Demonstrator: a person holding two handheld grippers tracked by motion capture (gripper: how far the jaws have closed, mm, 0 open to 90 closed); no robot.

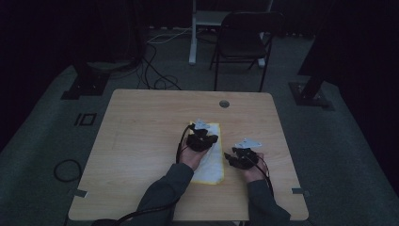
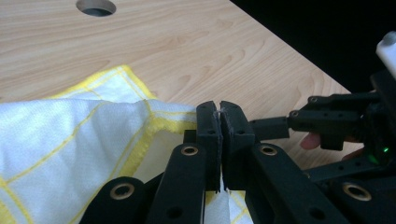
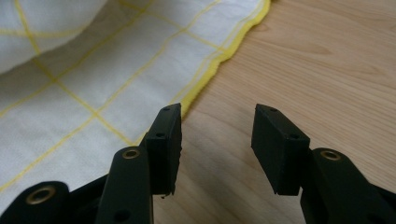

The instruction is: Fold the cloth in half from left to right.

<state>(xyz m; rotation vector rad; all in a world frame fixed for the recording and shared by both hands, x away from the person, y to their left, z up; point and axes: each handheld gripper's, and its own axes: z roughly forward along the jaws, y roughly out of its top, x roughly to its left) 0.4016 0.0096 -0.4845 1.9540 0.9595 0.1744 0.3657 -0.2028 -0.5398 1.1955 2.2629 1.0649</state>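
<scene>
On one table [image 1: 141, 141], one cloth [image 2: 70, 140], probably pinched by left gripper [image 2: 218, 109], right gripper [image 3: 217, 135] agape.

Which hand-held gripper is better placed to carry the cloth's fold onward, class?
Left. The left hand-held gripper is shut on the cloth, with an edge pinched between its jaws. The right hand-held gripper is open beside the cloth's yellow hem, holding nothing.
</scene>
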